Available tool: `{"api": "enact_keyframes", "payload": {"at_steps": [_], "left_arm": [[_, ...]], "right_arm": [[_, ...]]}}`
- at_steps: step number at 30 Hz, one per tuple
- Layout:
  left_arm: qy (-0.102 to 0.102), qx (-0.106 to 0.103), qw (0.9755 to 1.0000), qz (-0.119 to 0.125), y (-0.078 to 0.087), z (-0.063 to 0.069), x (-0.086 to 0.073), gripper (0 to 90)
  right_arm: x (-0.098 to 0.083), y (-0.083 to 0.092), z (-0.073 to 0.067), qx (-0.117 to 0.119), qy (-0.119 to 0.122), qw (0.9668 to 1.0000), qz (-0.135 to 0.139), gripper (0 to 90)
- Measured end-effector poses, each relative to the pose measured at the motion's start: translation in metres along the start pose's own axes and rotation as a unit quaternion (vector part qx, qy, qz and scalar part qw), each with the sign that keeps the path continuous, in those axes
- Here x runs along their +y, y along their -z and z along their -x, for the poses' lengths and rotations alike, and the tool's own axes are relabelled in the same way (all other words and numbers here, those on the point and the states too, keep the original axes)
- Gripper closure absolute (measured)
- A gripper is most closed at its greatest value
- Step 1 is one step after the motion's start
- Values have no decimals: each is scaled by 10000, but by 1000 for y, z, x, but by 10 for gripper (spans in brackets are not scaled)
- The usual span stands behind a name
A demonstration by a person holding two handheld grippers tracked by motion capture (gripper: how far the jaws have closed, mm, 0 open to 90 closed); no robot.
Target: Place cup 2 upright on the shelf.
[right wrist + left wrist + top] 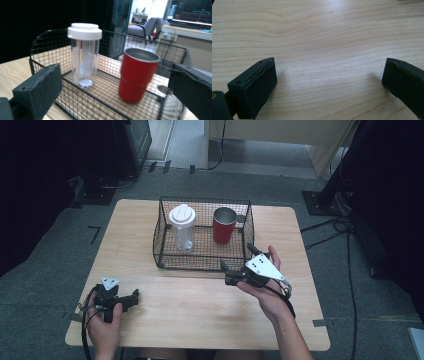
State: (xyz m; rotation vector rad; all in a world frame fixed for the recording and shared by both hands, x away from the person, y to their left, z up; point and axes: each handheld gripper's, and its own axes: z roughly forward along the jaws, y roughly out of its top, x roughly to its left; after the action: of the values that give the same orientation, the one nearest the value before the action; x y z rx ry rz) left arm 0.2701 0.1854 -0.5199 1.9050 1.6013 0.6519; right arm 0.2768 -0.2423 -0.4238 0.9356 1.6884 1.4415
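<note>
Red cup (138, 75) stands upright in the wire basket (165, 257) beside a clear jar (83, 56), so my right gripper (239, 262), jaws spread, faces it to reach in, while my left gripper (131, 298) rests spread on the desk (200, 310).

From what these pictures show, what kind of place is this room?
Probably an office or lab set up for recording. A small wooden table stands on grey carpet with tape marks and trailing cables, and the right gripper view shows a desk with a monitor and an office chair behind the wire basket.
</note>
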Motion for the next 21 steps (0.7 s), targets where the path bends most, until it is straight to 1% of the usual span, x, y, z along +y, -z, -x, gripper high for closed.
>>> {"api": "enact_keyframes", "payload": {"at_steps": [6,10,13,21], "left_arm": [[-1,1,10000,2,0,0,0,4],[2,1,10000,5,0,0,0,4],[7,0,10000,10,0,0,0,4],[-2,1,10000,7,0,0,0,4]], "right_arm": [[-16,22,13,-209,-84,9997,-62,0],[-28,32,21,-366,-112,9992,-138,0],[-38,41,28,-478,-218,9984,-206,0],[-62,66,44,-717,-383,9962,-317,0]]}}
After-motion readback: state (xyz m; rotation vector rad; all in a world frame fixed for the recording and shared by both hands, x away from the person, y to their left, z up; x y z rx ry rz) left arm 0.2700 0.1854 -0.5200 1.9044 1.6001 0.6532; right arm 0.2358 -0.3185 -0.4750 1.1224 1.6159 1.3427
